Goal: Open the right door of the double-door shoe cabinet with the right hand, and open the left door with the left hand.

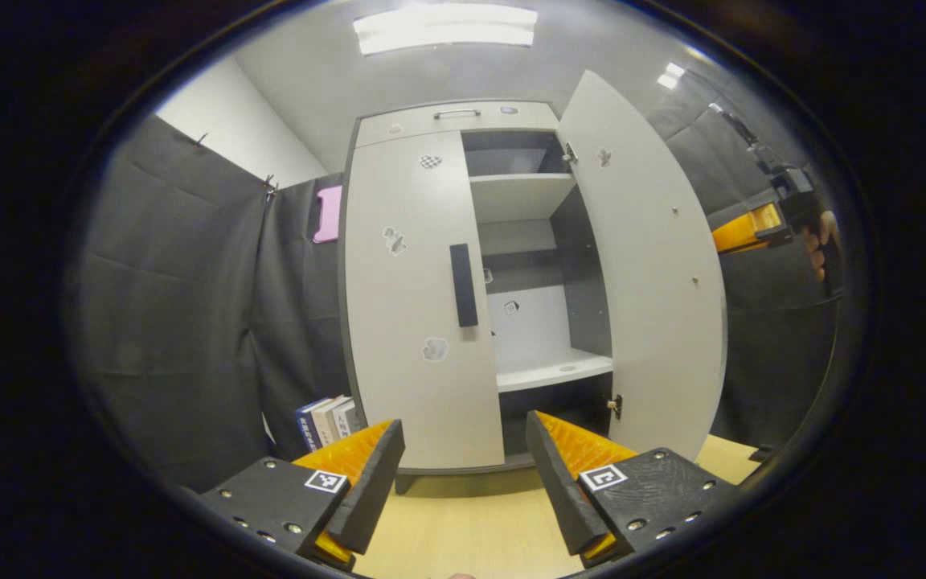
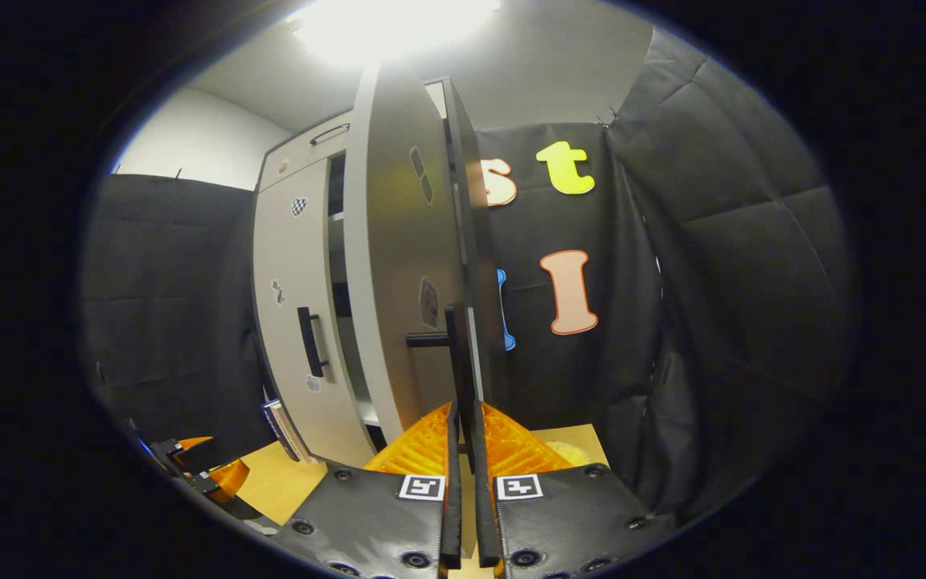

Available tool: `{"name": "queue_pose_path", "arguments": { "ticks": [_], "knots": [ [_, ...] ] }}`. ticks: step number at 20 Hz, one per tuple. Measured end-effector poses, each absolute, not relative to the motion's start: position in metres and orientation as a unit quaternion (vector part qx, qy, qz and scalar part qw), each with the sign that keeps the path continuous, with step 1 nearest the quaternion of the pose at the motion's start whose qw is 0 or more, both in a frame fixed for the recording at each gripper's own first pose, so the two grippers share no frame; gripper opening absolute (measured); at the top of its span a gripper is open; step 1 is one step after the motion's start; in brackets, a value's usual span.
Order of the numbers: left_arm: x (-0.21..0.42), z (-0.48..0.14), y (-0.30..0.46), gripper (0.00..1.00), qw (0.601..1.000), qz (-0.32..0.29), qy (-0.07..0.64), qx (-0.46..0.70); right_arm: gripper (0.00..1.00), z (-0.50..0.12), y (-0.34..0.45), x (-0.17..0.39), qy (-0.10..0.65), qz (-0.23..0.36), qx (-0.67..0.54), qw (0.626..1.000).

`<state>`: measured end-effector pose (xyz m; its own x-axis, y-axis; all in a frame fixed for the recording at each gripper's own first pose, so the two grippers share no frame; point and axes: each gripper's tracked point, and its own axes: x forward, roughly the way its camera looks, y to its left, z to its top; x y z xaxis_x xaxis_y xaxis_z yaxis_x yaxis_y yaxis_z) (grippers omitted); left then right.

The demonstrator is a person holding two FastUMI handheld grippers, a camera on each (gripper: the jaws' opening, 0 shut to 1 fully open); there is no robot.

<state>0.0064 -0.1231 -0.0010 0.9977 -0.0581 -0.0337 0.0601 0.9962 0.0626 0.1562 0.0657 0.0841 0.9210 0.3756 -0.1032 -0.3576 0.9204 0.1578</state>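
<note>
Right hand-held gripper [image 2: 463,450] clamps the open right door's handle [image 2: 456,354]; left hand-held gripper [image 1: 463,474] gapes.

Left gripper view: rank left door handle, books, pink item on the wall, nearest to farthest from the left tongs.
1. Books, low, left of the left tongs, beside the cabinet.
2. Left door handle, ahead, mid-door.
3. Pink item, high on the wall, left of the cabinet.
</note>
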Motion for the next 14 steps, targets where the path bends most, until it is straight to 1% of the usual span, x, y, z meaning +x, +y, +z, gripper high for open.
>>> {"name": "queue_pose_path", "arguments": {
  "ticks": [1, 2, 3, 5, 6, 8, 10, 12, 13, 14],
  "knots": [
    [0.011, -0.001, -0.127, 0.89, 0.999, -0.030, 0.020, 0.032, 0.10, 0.086, 0.059, 0.158, 0.058, 0.180, 0.064, 0.980],
    [0.016, 0.001, -0.132, 0.88, 0.999, -0.031, 0.024, 0.032, 0.10, 0.086, 0.054, 0.160, 0.051, 0.171, 0.062, 0.982],
    [0.024, 0.005, -0.136, 0.89, 0.999, -0.034, 0.025, 0.032, 0.11, 0.087, 0.044, 0.158, 0.045, 0.161, 0.062, 0.984],
    [0.041, 0.016, -0.145, 0.89, 0.998, -0.043, 0.021, 0.043, 0.20, 0.089, 0.025, 0.148, 0.038, 0.149, 0.063, 0.986],
    [0.050, 0.022, -0.148, 0.89, 0.997, -0.045, 0.019, 0.051, 0.46, 0.089, 0.016, 0.145, 0.036, 0.144, 0.060, 0.987],
    [0.072, 0.031, -0.157, 0.88, 0.997, -0.056, 0.019, 0.055, 0.96, 0.076, -0.013, 0.143, 0.036, 0.107, 0.050, 0.992],
    [0.094, 0.041, -0.161, 0.88, 0.997, -0.063, 0.017, 0.041, 0.97, 0.062, -0.039, 0.132, 0.042, 0.070, 0.037, 0.996],
    [0.115, 0.051, -0.166, 0.90, 0.997, -0.068, 0.013, 0.024, 0.97, 0.056, -0.049, 0.128, 0.049, 0.048, 0.042, 0.997],
    [0.123, 0.054, -0.163, 0.89, 0.998, -0.068, 0.009, 0.018, 0.98, 0.053, -0.056, 0.126, 0.052, 0.035, 0.050, 0.997],
    [0.133, 0.060, -0.162, 0.90, 0.998, -0.068, 0.004, 0.015, 0.98, 0.048, -0.061, 0.125, 0.056, 0.024, 0.056, 0.997]
  ]
}}
